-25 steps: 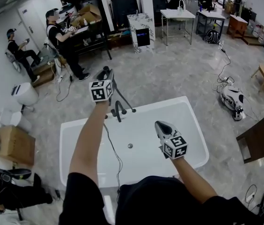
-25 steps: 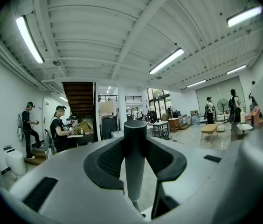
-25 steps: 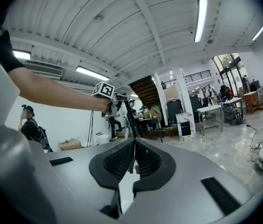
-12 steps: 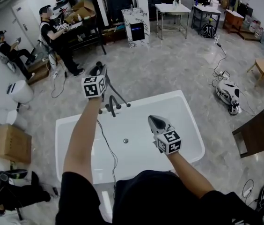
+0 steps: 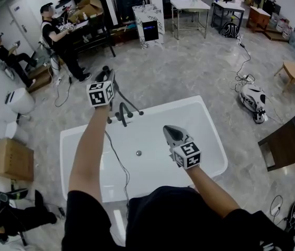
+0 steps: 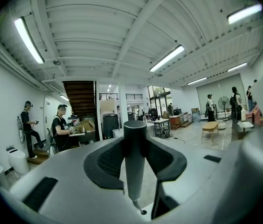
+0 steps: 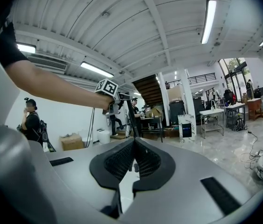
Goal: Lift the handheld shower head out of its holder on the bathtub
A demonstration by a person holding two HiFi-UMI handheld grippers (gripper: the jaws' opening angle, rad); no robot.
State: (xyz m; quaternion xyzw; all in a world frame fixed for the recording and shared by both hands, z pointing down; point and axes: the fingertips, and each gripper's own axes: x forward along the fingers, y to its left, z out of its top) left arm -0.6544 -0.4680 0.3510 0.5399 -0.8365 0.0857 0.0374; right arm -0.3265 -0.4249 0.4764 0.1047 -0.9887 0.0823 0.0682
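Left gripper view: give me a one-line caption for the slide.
Left tongs clamped on the dark shower handle, which stands upright.

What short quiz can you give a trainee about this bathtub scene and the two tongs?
1. True or false: the right tongs are shut and hold nothing.
2. What do the left tongs grip? A) the shower handle B) the faucet spout C) a cardboard box
3. Fill the gap: in the head view, the right tongs are over the white ____.
Key: 1 true; 2 A; 3 bathtub
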